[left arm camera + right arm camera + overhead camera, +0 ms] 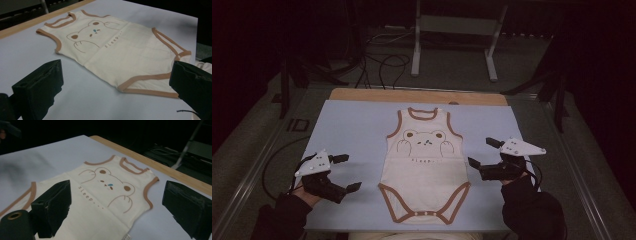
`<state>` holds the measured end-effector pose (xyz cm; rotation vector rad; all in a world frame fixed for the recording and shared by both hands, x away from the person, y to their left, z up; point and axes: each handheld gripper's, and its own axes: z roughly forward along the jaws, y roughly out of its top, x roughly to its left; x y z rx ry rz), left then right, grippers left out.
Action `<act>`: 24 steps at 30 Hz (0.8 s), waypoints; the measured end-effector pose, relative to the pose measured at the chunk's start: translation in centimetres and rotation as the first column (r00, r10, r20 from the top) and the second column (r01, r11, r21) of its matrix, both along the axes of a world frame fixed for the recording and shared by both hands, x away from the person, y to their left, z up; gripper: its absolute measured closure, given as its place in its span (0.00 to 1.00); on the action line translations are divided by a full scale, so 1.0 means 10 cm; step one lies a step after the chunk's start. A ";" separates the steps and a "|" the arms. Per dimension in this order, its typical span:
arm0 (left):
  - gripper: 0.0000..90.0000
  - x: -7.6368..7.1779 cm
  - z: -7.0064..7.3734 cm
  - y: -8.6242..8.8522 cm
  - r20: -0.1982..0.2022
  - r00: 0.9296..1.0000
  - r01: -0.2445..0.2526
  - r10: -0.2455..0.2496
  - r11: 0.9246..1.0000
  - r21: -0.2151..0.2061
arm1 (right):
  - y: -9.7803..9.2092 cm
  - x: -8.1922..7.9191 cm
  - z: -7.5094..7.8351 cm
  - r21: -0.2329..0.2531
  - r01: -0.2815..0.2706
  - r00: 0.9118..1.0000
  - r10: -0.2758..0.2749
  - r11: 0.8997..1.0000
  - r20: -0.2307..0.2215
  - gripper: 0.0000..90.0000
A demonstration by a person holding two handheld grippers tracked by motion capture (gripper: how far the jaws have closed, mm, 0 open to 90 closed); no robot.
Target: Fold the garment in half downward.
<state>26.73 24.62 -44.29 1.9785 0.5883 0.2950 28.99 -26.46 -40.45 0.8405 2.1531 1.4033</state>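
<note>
Bodysuit (424,165): flat, face up, mid-bench (347,125) | left hand-held gripper (347,172): jaws apart, beside its left edge | right hand-held gripper (484,152): jaws apart, beside its right edge

In the right gripper view, the bodysuit (100,202) runs off the bottom edge — its leg openings are cut off, and the near jaw covers part of its left side. In the left gripper view, the right jaw hides the crotch end. The small tag (127,237) at lower centre is too tiny to read.
</note>
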 end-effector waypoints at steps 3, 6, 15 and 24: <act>0.00 0.04 0.05 -0.02 0.002 1.000 0.006 -0.006 1.000 0.004 | 0.02 0.07 0.04 -0.006 -0.021 1.000 0.021 1.000 -0.005 0.10; 0.00 0.08 0.07 -0.05 -0.009 1.000 0.011 -0.011 1.000 0.005 | 0.06 0.12 0.07 -0.009 -0.040 0.999 0.040 0.999 -0.012 0.10; 0.00 0.25 0.12 -0.14 -0.025 0.999 0.020 -0.020 1.000 -0.002 | 0.17 0.28 0.03 -0.032 -0.089 0.995 0.088 0.995 -0.039 0.10; 0.00 0.40 0.12 -0.27 -0.037 0.999 0.020 -0.019 1.000 0.020 | 0.26 0.40 -0.10 -0.057 -0.129 0.990 0.125 0.990 -0.072 0.10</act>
